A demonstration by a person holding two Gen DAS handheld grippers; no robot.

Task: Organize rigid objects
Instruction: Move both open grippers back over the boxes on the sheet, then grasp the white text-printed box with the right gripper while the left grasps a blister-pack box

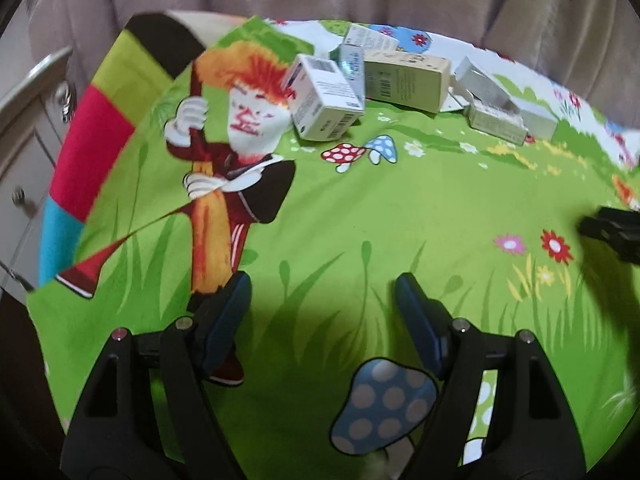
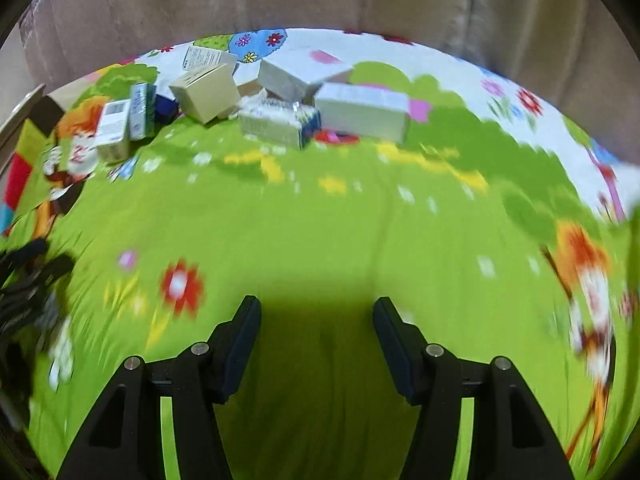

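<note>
While both are hovering well short of the box pile (image 1: 384,80), left hand-held gripper (image 1: 322,312) and right hand-held gripper (image 2: 316,336) are gaping empty.

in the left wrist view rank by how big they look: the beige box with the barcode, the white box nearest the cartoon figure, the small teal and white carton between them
1. white box, though it is nearer the camera, so its lead over the beige one is unsure
2. beige box
3. teal and white carton, clearly the smallest, partly hidden
</note>
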